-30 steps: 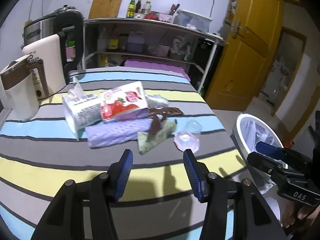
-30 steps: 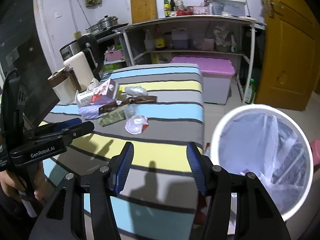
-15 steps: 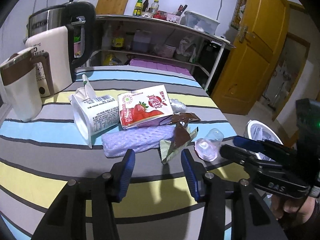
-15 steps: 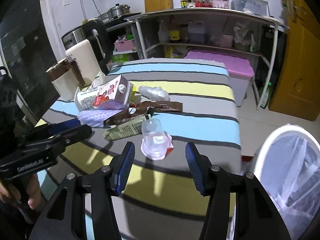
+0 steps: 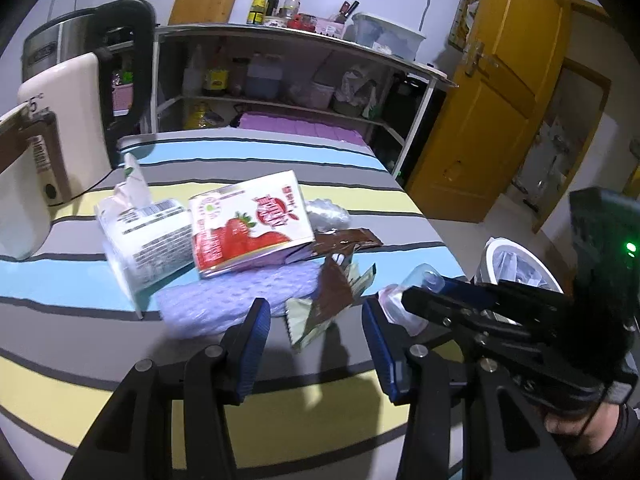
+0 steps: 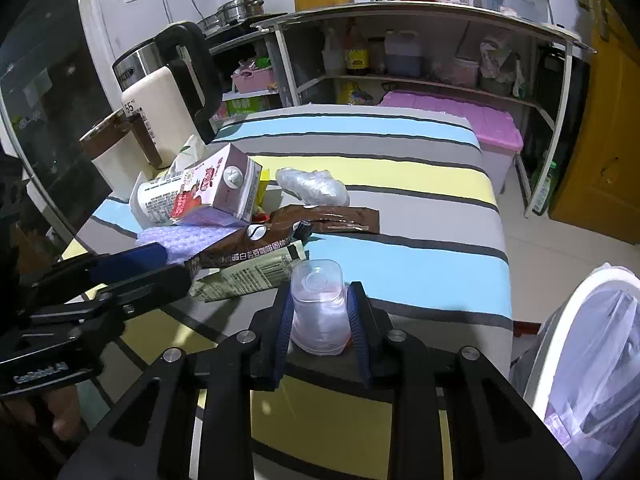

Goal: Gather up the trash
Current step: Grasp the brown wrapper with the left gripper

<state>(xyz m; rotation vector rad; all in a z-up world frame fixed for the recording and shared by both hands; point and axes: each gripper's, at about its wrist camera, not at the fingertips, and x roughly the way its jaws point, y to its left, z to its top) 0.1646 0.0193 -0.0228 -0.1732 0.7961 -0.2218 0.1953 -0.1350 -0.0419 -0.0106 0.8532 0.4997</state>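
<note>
A pile of trash lies on the striped table (image 5: 200, 148): a strawberry milk carton (image 5: 250, 222), a white carton (image 5: 144, 236), purple foam wrap (image 5: 236, 296), brown wrappers (image 5: 334, 280) and a green wrapper (image 6: 248, 276). My right gripper (image 6: 320, 320) is shut on a clear plastic cup (image 6: 318, 304) lying on its side; the cup also shows in the left wrist view (image 5: 416, 280). My left gripper (image 5: 316, 340) is open and empty, just in front of the green and brown wrappers.
A white bin with a clear liner (image 6: 592, 344) stands on the floor right of the table. Kettles (image 6: 160, 120) stand at the table's left back. A crumpled clear bag (image 6: 312, 186) lies behind the pile. Shelves (image 6: 400, 40) and a yellow door (image 5: 492, 100) are beyond.
My right gripper moved forward over the table and closed on the clear cup. My left gripper advanced toward the wrappers and stayed open.
</note>
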